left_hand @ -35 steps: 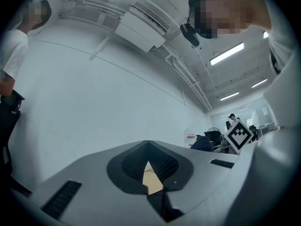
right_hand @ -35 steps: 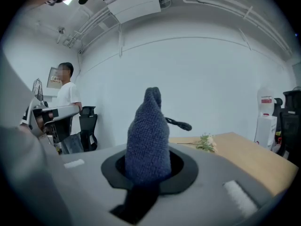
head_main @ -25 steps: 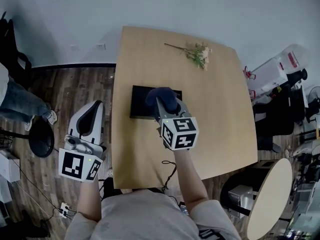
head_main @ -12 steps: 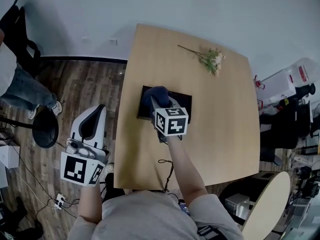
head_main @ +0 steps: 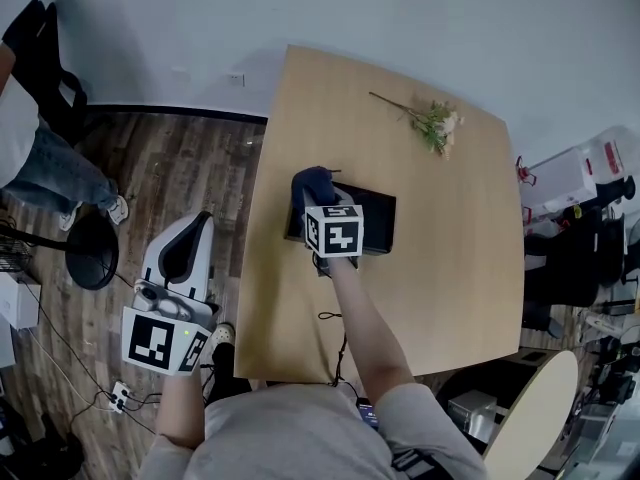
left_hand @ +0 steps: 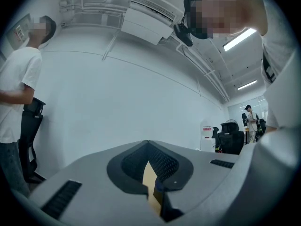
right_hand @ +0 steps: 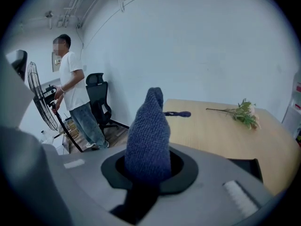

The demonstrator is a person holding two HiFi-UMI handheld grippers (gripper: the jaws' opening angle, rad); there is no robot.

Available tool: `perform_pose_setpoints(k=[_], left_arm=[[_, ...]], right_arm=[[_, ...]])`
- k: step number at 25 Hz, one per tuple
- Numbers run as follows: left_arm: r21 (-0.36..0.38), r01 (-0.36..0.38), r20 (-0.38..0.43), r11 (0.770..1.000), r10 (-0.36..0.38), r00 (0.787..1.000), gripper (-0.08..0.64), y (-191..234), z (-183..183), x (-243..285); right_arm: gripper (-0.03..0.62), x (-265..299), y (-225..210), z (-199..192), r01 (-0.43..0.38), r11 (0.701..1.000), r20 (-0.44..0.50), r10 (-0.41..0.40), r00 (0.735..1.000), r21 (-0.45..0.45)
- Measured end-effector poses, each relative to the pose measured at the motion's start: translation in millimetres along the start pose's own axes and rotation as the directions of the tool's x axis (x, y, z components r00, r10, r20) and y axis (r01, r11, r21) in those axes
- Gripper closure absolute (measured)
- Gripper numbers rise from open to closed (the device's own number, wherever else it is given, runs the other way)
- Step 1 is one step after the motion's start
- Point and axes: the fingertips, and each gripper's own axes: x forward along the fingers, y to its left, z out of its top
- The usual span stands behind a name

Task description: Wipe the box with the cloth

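Observation:
A flat black box (head_main: 372, 218) lies on the wooden table (head_main: 450, 268), left of its middle. My right gripper (head_main: 314, 190) is shut on a dark blue knitted cloth (head_main: 312, 183), which rests over the box's left end. In the right gripper view the cloth (right_hand: 148, 135) sticks up between the jaws and a corner of the box (right_hand: 244, 166) shows at lower right. My left gripper (head_main: 178, 253) hangs over the floor left of the table, away from the box; its jaws are closed together with nothing between them (left_hand: 153, 182).
A sprig of dried flowers (head_main: 432, 123) lies at the table's far right corner. A person (head_main: 40, 158) stands on the wooden floor at far left beside a black stool (head_main: 90, 253). Chairs and equipment crowd the right side (head_main: 580, 218). A cable (head_main: 335, 333) hangs at the table's near edge.
My right gripper has slid the cloth leftward across the box, from its middle to its left end. The left gripper has stayed beside the table.

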Motion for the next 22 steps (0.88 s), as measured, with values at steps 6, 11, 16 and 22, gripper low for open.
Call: perform_pose_setpoints(k=[6,11,16,22], left_arm=[[-0.010,-0.016,-0.001,1.000,0.016,1.000,0.552,13.5,-2.2,-2.9],[-0.016,-0.020,0.004,1.000,0.021,1.000,0.552,18.8,0.5,-3.2],[-0.020,-0.023,0.006,1.000,0.023,1.000,0.552,20.7,-0.2,-3.8],[-0.020,-0.024,0.006,1.000,0.024,1.000,0.552,20.8,0.0,-4.3]], right_arm=[[0.464,8.4,0.5,-7.2,0.022,0.999,-0.022,-0.023,0.999,-0.035],[0.399,-1.3,-2.7,-7.9,0.033,0.999,-0.028,-0.034,0.999,-0.019],[0.454,-9.2,-0.9,-5.2,0.061,0.997,-0.004,-0.061,0.998,-0.045],[0.508,12.5,7.6,-9.3,0.066,0.992,-0.061,-0.073,0.995,-0.103]])
